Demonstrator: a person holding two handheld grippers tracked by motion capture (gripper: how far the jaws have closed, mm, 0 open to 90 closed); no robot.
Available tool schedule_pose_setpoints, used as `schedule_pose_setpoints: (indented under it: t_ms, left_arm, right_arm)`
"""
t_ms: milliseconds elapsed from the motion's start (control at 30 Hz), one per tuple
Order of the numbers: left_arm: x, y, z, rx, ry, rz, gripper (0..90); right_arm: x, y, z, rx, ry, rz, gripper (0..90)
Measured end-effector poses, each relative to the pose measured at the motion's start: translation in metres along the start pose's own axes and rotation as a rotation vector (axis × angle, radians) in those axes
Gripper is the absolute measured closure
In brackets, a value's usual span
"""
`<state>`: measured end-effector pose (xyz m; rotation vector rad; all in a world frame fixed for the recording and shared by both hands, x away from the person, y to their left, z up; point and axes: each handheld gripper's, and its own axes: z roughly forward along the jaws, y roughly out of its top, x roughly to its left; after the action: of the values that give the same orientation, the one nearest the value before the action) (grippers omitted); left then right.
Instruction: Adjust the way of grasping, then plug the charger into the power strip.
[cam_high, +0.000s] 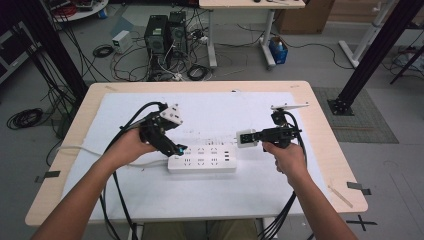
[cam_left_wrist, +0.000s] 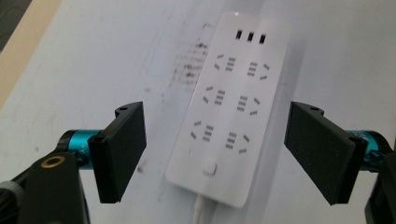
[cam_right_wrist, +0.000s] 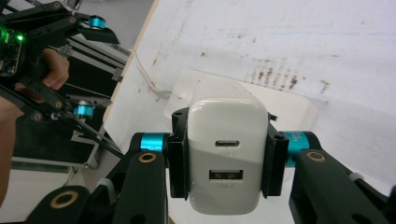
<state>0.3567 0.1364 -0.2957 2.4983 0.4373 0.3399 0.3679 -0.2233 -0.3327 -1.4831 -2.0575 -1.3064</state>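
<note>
Both forearms enter from the near edge of the high view, angled inward. The left hand (cam_high: 131, 145) grips the left gripper (cam_high: 176, 148), pointing down and to the right, pads parted with nothing between them (clear gap either side). The right hand (cam_high: 281, 152) holds the right gripper (cam_high: 246, 138) level, pointing left, jaws clamped
</note>
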Motion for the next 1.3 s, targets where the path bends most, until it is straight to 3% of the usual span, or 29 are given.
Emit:
schedule_pose_setpoints:
  t_ms: [200,467,700,767,800,833,900,933,1000,1067,1300]
  left_arm:
    - [0.013,-0.022,-0.012,0.058,0.024,-0.07,21.0]
    - [0.019,-0.039,-0.016,0.107,0.026,-0.097,21.0]
    - [0.028,-0.053,-0.024,0.128,0.03,-0.122,21.0]
    - [0.03,-0.056,-0.026,0.151,0.024,-0.123,21.0]
    - [0.031,-0.058,-0.026,0.16,0.021,-0.119,21.0]
    - [0.033,-0.059,-0.026,0.167,0.019,-0.119,21.0]
    - [0.035,-0.061,-0.028,0.175,0.018,-0.119,21.0]
    - [0.037,-0.062,-0.029,0.175,0.014,-0.121,21.0]
    - [0.037,-0.062,-0.03,0.172,0.012,-0.126,21.0]
    - [0.038,-0.062,-0.032,0.179,0.007,-0.12,21.0]
    - [0.038,-0.064,-0.035,0.221,-0.004,-0.095,21.0]
  right_arm:
    - [0.001,-0.002,-0.01,-0.005,-0.022,-0.013,62.1]
    - [0.005,-0.002,-0.013,0.005,-0.057,-0.037,62.1]
    - [0.012,-0.001,-0.017,0.037,-0.147,-0.091,62.1]
    - [0.013,0.0,-0.019,0.051,-0.194,-0.123,62.1]
    - [0.013,0.002,-0.022,0.069,-0.254,-0.161,62.1]
    - [0.013,0.003,-0.023,0.081,-0.286,-0.175,62.1]
    - [0.013,0.005,-0.024,0.091,-0.308,-0.191,62.1]
    - [0.014,0.008,-0.025,0.116,-0.34,-0.227,62.1]
    - [0.015,0.01,-0.025,0.128,-0.354,-0.242,62.1]
    - [0.018,0.013,-0.024,0.15,-0.374,-0.292,62.1]
    - [0.036,0.024,-0.008,0.284,-0.409,-0.539,62.1]
